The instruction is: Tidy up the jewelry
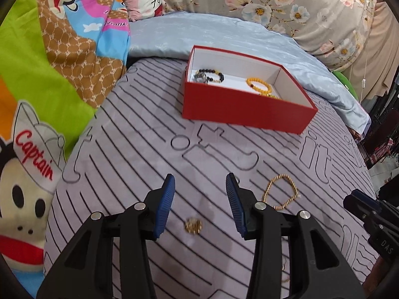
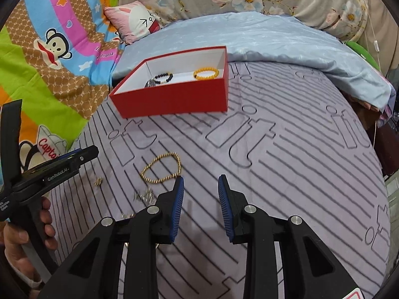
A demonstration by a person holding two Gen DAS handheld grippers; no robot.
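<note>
Both claws stand apart and empty: the left claw (image 1: 200, 182) above a small gold piece (image 1: 193, 225) at lower centre, the right claw (image 2: 200, 183) just right of the gold chain bracelet (image 2: 162, 168); the red box (image 1: 247, 114) sits upper centre.

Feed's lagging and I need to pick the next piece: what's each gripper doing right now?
Left gripper: open, holding nothing, above a small gold piece.
Right gripper: open, holding nothing, beside the gold chain bracelet.

We cannot make out the small gold piece (image 1: 193, 225), which is blurred. The red box's (image 1: 247, 114) near wall hides part of the yellow bracelet (image 1: 259, 86) (its lower loop).
</note>
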